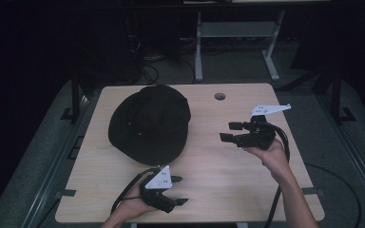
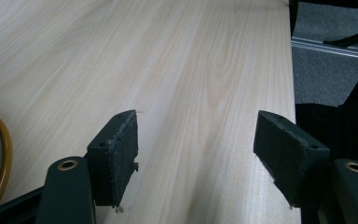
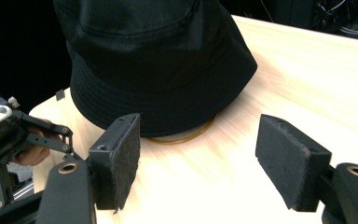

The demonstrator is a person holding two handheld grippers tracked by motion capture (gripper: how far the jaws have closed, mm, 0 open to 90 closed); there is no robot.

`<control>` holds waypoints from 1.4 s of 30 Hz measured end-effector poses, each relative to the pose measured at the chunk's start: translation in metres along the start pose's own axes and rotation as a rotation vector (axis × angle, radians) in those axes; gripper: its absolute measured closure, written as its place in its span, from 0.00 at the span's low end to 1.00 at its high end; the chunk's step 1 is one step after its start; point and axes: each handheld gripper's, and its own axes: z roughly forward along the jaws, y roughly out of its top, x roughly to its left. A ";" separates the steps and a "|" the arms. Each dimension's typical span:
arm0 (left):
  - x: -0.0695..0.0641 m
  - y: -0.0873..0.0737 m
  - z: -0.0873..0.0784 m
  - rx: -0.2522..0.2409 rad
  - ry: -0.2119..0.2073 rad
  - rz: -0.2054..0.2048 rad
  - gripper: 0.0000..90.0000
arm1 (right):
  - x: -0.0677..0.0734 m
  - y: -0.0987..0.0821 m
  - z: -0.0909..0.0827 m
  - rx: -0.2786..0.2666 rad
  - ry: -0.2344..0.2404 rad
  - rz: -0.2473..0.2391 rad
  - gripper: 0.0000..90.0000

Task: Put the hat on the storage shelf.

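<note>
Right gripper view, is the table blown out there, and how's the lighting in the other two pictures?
Right gripper view: yes, the table glares near-white between the jaws, and the black hat loses most detail. High view: the surroundings fall to near black and the tabletop is evenly lit. Left gripper view: soft, even light, wood grain sharp, no glare.

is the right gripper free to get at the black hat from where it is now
Probably yes. The right gripper is open and points toward the black hat, with only bare table between them. In the right gripper view the hat's brim sits just beyond the open jaws, nothing blocking it.
</note>
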 end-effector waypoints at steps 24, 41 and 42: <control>0.002 -0.001 -0.001 0.000 0.007 -0.023 0.31 | -0.014 -0.042 -0.026 -0.040 -0.036 0.066 0.33; 0.003 -0.003 0.000 0.006 0.012 -0.025 0.30 | -0.019 -0.080 -0.042 -0.006 -0.074 0.106 0.31; 0.003 -0.003 0.000 0.008 0.013 -0.023 0.30 | -0.020 -0.082 -0.043 -0.009 -0.076 0.104 0.31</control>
